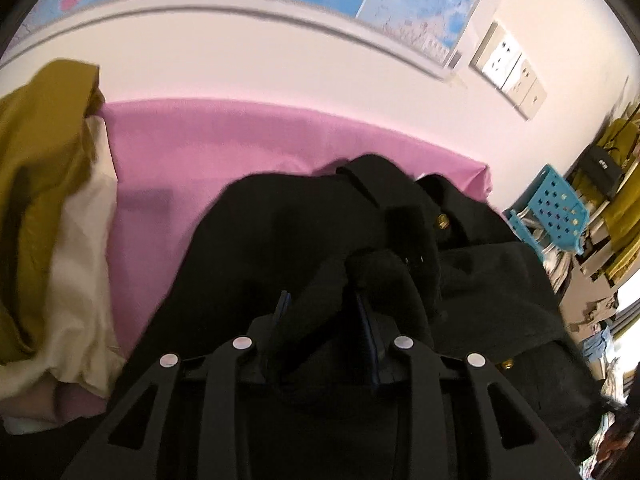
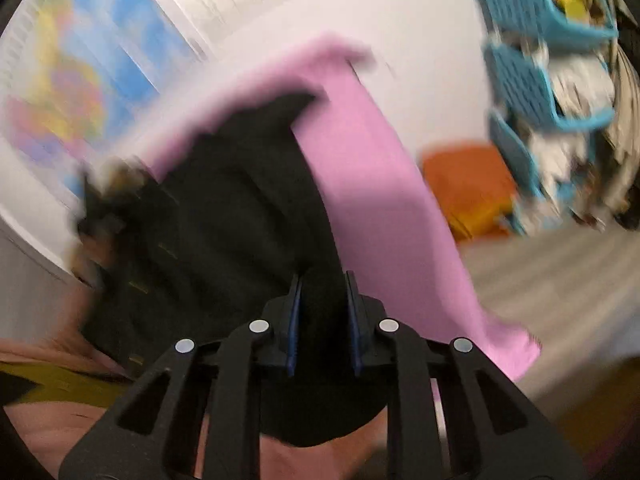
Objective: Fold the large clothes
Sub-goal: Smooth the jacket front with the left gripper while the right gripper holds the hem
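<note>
A large black garment with gold buttons (image 1: 400,240) lies bunched on a pink-covered table (image 1: 208,148). My left gripper (image 1: 322,304) is shut on a thick fold of this black garment, which rises between the fingers. In the right wrist view the same black garment (image 2: 224,208) spreads over the pink cover (image 2: 380,200). My right gripper (image 2: 322,284) is shut on the garment's near edge; black cloth fills the gap between its fingers. The right wrist view is blurred by motion.
A heap of mustard and cream clothes (image 1: 44,208) lies at the table's left. Blue plastic baskets (image 1: 556,212) and cluttered shelves stand to the right. An orange item (image 2: 468,188) sits on the floor by the wall. Maps hang on the wall behind.
</note>
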`<state>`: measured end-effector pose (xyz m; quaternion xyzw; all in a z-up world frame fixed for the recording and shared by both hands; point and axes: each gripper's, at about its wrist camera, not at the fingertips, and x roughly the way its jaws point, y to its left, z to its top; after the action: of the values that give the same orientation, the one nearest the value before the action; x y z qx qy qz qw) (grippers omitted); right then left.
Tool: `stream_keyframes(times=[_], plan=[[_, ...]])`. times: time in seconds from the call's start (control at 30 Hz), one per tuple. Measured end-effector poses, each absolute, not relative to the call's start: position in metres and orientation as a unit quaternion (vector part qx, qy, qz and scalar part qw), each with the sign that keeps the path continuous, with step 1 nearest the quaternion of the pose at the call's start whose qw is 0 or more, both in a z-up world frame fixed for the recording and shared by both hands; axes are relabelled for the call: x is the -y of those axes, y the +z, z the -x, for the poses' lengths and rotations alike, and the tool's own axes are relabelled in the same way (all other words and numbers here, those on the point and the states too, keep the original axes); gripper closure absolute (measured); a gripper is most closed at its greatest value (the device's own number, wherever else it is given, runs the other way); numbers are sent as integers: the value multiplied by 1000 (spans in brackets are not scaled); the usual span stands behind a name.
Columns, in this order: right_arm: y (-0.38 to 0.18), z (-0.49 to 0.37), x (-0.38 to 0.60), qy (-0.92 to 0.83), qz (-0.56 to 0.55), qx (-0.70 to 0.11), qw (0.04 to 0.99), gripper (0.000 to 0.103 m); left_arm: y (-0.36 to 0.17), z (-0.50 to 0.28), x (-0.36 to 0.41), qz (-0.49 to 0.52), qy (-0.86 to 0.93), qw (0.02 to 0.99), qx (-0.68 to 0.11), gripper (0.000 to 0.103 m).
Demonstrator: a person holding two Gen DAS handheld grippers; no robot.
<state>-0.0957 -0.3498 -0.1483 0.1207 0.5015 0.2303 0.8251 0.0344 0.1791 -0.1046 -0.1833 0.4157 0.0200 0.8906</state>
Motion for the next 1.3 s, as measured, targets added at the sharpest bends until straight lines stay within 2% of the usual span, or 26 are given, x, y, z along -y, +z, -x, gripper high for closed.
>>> stream_keyframes(times=[0.03, 0.07, 0.1, 0.13, 0.17, 0.2, 0.33, 0.47, 0.53, 0.63, 0.7, 0.73, 0.77, 0.83, 0.9, 1.03, 1.1, 1.2, 1.3], plan=[[-157, 93, 344, 225, -119, -510, 822, 75, -107, -35, -178, 184, 18, 889, -420, 76], [-155, 94, 342, 228, -115, -501, 827, 63, -108, -34, -178, 182, 17, 888, -423, 76], [-147, 93, 343, 236, -119, -486, 833, 55, -108, -33, -178, 179, 16, 888, -423, 76], [-136, 92, 344, 244, -126, -466, 841, 38, -107, -31, -179, 177, 12, 889, -423, 75], [-128, 88, 344, 247, -129, -448, 849, 31, -106, -28, -179, 174, 7, 890, -422, 72], [-121, 84, 346, 251, -129, -431, 857, 31, -105, -27, -180, 171, 3, 890, -422, 67], [-106, 37, 317, 277, -130, -409, 860, 31, -105, -24, -181, 175, -16, 888, -426, 60], [-132, -35, 274, 302, -154, -441, 831, 25, -107, -21, -182, 188, -35, 883, -430, 46], [-149, -65, 254, 302, -163, -467, 815, 23, -105, -17, -182, 192, -41, 882, -429, 45], [-169, -103, 231, 306, -180, -498, 791, 27, -102, -12, -186, 193, -41, 883, -426, 48], [-168, -116, 218, 326, -177, -493, 787, 38, -101, -10, -190, 199, -37, 882, -425, 51], [-169, -119, 214, 327, -175, -498, 784, 52, -100, -9, -193, 202, -34, 882, -424, 52], [-168, -122, 210, 326, -162, -499, 787, 71, -99, -9, -194, 202, -36, 883, -423, 56], [-165, -124, 205, 322, -130, -493, 797, 90, -96, -8, -195, 195, -31, 886, -419, 69], [-151, -127, 213, 323, -133, -469, 811, 93, -95, -11, -196, 192, -32, 886, -421, 99], [-126, -137, 229, 295, -133, -417, 849, 96, -91, -21, -211, 237, -16, 879, -414, 99], [-135, -147, 227, 283, -121, -435, 846, 95, -101, -31, -222, 268, 6, 861, -433, 97], [-161, -158, 221, 257, -100, -475, 836, 91, -111, -38, -224, 241, 50, 857, -453, 93], [-168, -161, 226, 253, -113, -475, 835, 87, -114, -41, -229, 239, 70, 851, -462, 93]])
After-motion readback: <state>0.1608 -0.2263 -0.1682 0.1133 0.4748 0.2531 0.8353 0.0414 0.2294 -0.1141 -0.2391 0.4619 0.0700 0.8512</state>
